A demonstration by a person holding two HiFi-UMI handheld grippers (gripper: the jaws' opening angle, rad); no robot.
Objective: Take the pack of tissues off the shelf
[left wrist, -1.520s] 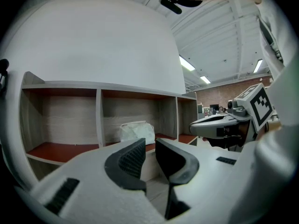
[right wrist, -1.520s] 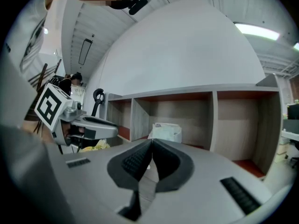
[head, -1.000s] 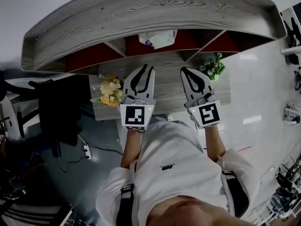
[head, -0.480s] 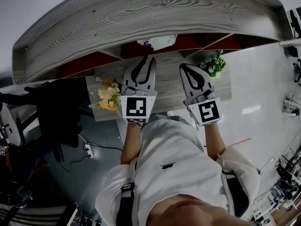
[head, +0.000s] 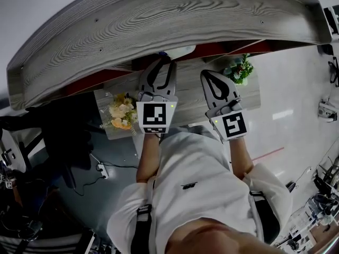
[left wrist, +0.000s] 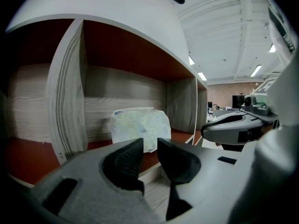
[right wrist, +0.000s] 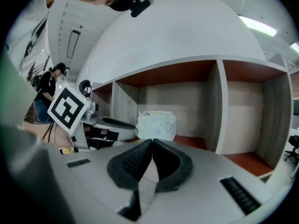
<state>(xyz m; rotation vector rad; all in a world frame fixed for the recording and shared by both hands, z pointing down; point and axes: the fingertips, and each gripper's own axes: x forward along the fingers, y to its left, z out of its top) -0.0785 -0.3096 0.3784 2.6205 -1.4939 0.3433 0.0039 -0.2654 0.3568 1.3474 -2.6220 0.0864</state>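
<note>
Shelf bays (left wrist: 117, 90) are faced; the pack of tissues (left wrist: 139, 124) is seen at twelve o'clock of the left tool (left wrist: 150, 143), its empty jaws just opened wider. The right tool (right wrist: 152, 142) is clenched.

The soft white pack of tissues (left wrist: 140, 127) is set in a middle compartment of the grey wooden shelf (head: 159, 20), behind the left gripper (head: 161, 62), with the right gripper (head: 209, 74) held alongside.

Wood-grain shelf (head: 159, 20), red inside; tissue pack (left wrist: 140, 127) standing on it
</note>
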